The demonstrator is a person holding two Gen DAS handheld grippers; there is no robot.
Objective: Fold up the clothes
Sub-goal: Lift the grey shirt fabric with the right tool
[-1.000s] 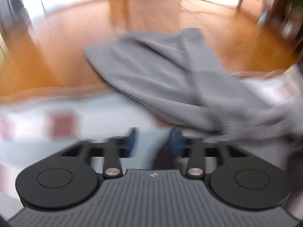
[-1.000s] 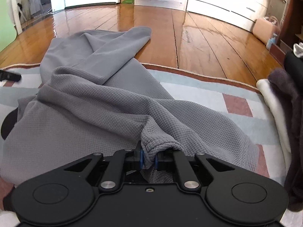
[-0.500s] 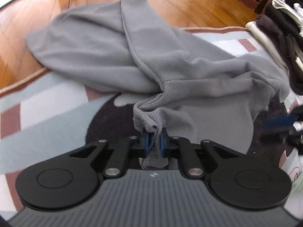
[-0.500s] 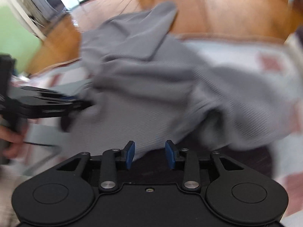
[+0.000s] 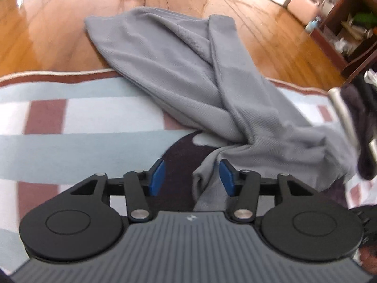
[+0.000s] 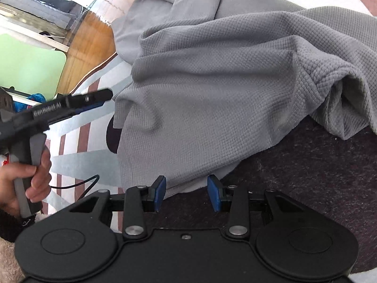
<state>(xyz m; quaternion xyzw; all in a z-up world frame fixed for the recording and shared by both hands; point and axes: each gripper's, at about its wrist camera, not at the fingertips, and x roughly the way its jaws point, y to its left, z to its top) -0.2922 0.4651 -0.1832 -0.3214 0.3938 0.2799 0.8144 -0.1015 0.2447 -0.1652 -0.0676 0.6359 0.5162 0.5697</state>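
A grey waffle-knit garment point(image 5: 188, 70) lies rumpled on a patterned rug point(image 5: 70, 118), its far end spilling onto the wooden floor. My left gripper point(image 5: 192, 180) is open, and a bunched edge of the garment lies between its blue pads point(image 5: 157, 180) without being clamped. In the right wrist view the garment point(image 6: 212, 94) fills the middle. My right gripper point(image 6: 186, 193) is open, its tips at the garment's near hem. The left gripper point(image 6: 94, 100) also shows there at the left, held in a hand.
A pile of dark and white clothes point(image 5: 353, 127) sits at the right edge of the rug. A wooden shelf unit point(image 5: 348, 28) stands at the far right on the wooden floor point(image 5: 59, 23). A green wall point(image 6: 26, 63) is at the left.
Both grippers have let go of the garment: the right opened first, the left after. Both have shifted, and the garment's near edge has dropped onto the rug.
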